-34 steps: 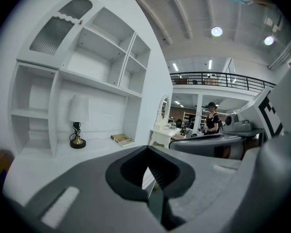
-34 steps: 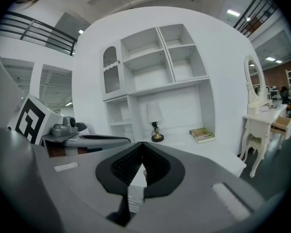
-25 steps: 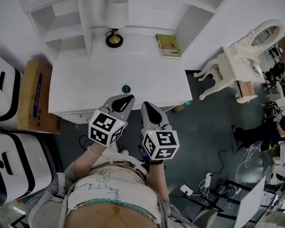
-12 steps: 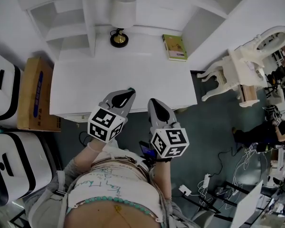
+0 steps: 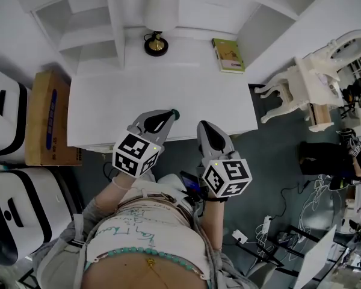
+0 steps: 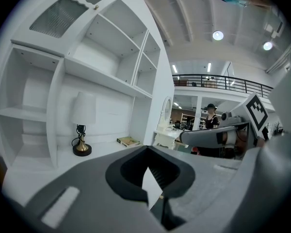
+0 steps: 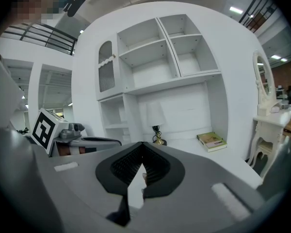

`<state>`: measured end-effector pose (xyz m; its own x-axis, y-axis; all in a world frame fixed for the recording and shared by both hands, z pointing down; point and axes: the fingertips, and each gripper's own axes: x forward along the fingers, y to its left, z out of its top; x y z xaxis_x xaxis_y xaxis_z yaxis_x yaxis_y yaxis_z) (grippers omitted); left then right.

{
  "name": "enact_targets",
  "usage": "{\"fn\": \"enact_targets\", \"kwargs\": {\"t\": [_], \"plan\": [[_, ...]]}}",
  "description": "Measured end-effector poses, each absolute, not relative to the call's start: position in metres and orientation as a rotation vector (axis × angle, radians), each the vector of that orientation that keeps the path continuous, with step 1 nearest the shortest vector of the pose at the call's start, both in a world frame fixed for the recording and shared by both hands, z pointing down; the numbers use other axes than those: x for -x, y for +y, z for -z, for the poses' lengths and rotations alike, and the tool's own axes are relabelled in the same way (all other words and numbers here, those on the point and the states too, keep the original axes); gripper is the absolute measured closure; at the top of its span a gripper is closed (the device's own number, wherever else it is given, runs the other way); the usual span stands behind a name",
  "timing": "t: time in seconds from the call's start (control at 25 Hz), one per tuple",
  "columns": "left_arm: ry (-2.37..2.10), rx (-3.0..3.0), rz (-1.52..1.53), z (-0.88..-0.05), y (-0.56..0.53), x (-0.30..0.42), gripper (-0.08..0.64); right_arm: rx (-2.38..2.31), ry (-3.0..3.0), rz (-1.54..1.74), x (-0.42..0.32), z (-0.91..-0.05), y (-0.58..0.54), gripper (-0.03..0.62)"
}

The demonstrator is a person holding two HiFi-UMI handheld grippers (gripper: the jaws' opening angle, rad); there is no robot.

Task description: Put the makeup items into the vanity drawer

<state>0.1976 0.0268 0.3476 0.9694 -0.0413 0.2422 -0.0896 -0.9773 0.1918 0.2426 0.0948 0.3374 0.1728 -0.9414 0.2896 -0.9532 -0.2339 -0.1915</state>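
Head view: both my grippers are held at the vanity's [image 5: 108,101] front edge, jaws together with nothing between them.
My left gripper [image 5: 162,118] has its tips just beside the small teal round item [image 5: 175,114], which lies on the vanity top near the front edge. My right gripper [image 5: 206,130] is toward the front right corner. A lamp [image 5: 159,17] and a book [image 5: 228,55] stand along the back edge.

1. I see blue print on the side of the cardboard box [image 5: 46,119], too small to read.
2. The green book [image 5: 228,55] has cover lettering I can't make out.
3. Green script runs across the person's shirt [image 5: 138,236], illegible.
4. The cubes on the left gripper [image 5: 167,115] and right gripper [image 5: 203,125] carry square patterns only.
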Motion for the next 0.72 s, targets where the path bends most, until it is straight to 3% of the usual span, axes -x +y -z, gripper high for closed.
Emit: {"fn": "enact_targets", "kwargs": {"t": [0.72], "plan": [[-0.388, -2.849, -0.333, -0.354, -0.028, -0.182, 0.558, -2.074, -2.099, -0.558, -0.239, -0.347, 0.025, 0.565]]}}
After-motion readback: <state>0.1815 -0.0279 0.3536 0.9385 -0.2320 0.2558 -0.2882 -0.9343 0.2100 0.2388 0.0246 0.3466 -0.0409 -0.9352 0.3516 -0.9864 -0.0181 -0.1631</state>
